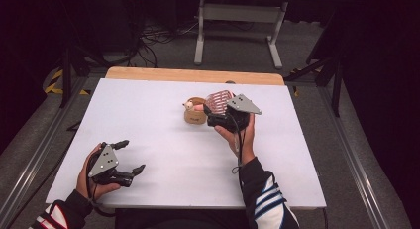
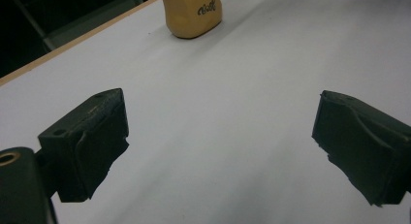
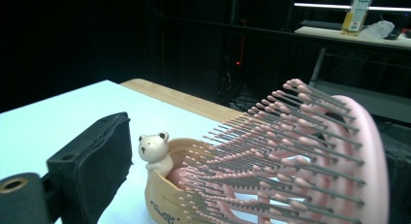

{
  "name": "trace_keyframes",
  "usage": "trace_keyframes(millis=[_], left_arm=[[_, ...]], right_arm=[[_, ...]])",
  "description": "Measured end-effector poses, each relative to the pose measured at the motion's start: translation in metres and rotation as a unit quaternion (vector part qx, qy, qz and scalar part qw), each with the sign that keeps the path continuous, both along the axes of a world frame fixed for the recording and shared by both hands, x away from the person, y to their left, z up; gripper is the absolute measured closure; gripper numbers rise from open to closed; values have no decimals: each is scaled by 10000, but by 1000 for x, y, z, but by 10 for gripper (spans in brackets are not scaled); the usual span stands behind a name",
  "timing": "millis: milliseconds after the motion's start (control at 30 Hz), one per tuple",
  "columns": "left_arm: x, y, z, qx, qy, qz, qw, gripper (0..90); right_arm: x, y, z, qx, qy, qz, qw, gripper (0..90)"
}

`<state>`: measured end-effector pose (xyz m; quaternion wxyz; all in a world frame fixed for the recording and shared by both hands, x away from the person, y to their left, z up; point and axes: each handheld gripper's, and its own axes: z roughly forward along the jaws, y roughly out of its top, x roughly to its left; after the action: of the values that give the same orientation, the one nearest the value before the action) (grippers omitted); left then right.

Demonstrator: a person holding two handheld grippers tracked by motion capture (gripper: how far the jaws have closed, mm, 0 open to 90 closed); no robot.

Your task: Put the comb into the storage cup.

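Two grippers show from above: the left gripper [image 1: 130, 156] rests open and empty, the right gripper [image 1: 218, 111] beside a hairbrush [image 1: 218, 100] standing in a small holder [image 1: 194, 116]. Its own view shows jaws spread, pads seemingly off the brush; top-heavy, it could tip the holder.

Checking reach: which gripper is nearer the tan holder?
Right. The right gripper is at the tan holder, jaws either side of the pink brush standing in it. The left gripper rests open near the table's front-left corner, well away.
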<state>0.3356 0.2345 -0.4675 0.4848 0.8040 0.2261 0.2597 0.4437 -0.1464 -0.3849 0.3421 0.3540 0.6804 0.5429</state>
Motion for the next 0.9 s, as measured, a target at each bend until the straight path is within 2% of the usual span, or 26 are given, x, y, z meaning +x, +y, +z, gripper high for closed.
trace_keyframes(millis=[267, 533, 667, 900], left_arm=[[0, 2, 0, -12, 6, -12, 10000, 70], [0, 1, 0, 26, 16, -51, 10000, 71], [-2, 0, 1, 34, -8, -86, 10000, 72], [-2, 1, 2, 24, -18, -50, 10000, 70]], right_arm=[[2, -6, 0, 90, 19, 1, 10000, 67], [3, -6, -2, 57, 29, -75, 10000, 64], [3, -8, -2, 166, 21, -69, 9998, 50], [1, -6, 0, 82, -44, -113, 9999, 41]])
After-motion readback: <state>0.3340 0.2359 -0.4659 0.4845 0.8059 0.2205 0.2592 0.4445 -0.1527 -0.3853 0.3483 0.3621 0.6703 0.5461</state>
